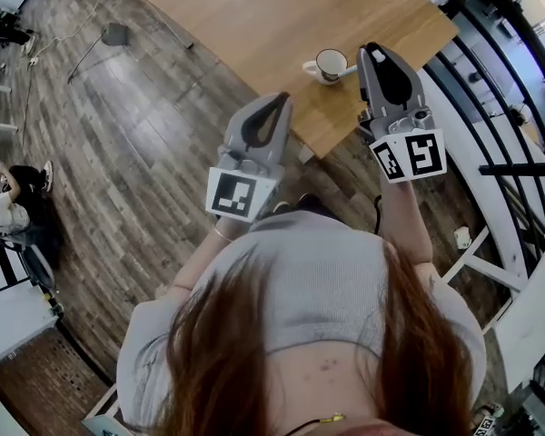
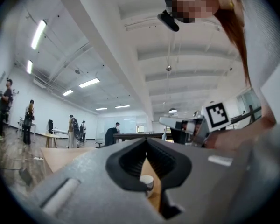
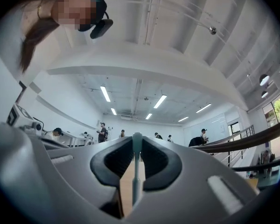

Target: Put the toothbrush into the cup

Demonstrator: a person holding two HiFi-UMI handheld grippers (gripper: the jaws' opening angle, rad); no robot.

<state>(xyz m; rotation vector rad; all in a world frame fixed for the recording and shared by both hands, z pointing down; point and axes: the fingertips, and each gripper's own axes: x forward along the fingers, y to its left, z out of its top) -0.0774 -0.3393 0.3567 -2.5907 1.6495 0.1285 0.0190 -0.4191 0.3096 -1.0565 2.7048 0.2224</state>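
Note:
A white cup (image 1: 331, 63) with a dark rim stands near the corner of the wooden table (image 1: 254, 16). My right gripper (image 1: 371, 51) hovers just right of the cup, shut on a thin pale toothbrush (image 3: 136, 171) that runs upright between its jaws in the right gripper view (image 3: 137, 136). A pale bit, probably the brush's end, shows between that gripper and the cup. My left gripper (image 1: 280, 98) is shut and holds nothing, short of the table's near edge. In the left gripper view (image 2: 147, 141) the cup (image 2: 144, 182) shows through the loop below the closed tips.
Dark plank floor surrounds the table. A black railing (image 1: 504, 71) and white framework (image 1: 490, 243) run along the right. A person (image 1: 9, 209) sits at the far left, and a floor stand (image 1: 115, 34) lies beyond the table's left side. Several people stand far off in the hall.

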